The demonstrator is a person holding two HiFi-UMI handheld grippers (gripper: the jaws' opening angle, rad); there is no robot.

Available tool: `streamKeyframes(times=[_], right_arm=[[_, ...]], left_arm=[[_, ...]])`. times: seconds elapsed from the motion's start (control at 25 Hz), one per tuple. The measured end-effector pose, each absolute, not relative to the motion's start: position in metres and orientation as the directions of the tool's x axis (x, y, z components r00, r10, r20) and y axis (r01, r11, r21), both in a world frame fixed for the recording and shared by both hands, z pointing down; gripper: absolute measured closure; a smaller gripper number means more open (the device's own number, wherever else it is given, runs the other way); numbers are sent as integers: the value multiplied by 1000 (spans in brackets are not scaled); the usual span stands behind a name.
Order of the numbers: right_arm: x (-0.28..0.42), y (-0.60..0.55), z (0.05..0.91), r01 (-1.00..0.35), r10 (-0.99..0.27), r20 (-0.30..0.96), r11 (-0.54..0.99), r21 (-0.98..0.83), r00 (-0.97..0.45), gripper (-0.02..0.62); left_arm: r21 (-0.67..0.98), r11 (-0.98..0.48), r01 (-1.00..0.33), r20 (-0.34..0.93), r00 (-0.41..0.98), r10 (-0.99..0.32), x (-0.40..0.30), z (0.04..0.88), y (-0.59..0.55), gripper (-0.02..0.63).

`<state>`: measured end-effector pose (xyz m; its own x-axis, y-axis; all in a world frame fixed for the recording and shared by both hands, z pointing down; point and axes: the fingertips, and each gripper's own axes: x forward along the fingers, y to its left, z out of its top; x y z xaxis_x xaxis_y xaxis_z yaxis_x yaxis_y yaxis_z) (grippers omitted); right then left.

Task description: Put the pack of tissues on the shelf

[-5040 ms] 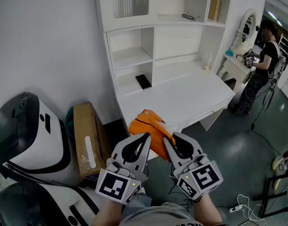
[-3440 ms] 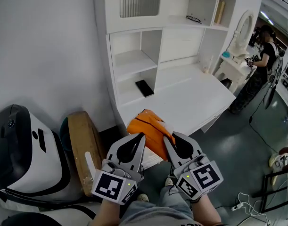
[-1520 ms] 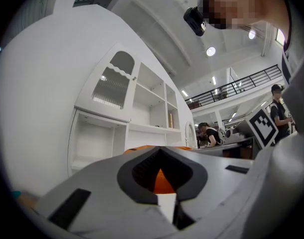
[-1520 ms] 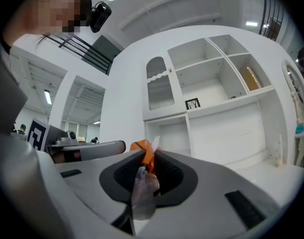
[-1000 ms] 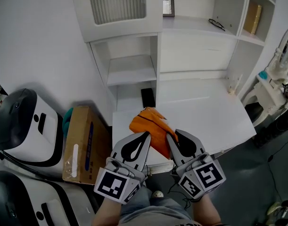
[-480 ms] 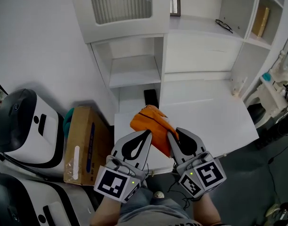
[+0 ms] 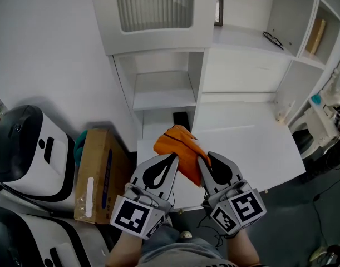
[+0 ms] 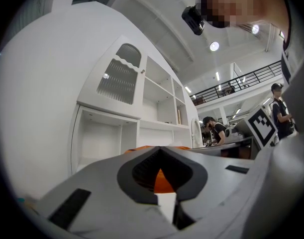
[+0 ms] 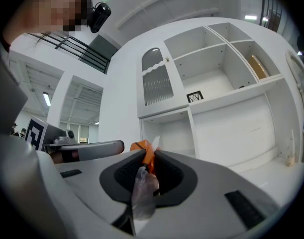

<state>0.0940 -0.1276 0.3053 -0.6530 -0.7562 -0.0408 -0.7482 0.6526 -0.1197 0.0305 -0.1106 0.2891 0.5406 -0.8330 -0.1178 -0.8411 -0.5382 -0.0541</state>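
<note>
Pack of tissues, just one, is pinched by two grippers: left gripper and right gripper

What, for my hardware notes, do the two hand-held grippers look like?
Both the left gripper and right gripper are light grey, wedge-shaped shells with a black teardrop inset on top. Behind each sits a cube bearing black-and-white square markers and a small green light.

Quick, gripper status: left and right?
Left gripper: closed on an edge of the orange pack of tissues.
Right gripper: closed on the same pack, at its other edge.
</note>
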Motion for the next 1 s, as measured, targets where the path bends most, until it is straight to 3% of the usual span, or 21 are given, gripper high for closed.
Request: streamKeyframes(times=[1.0], right_arm=[[36,-182,302,-801,-806,-36,592,-90,-591,540]], left_arm=[[-38,-591,-806,-146,590,-794,-33,290,-171,566]])
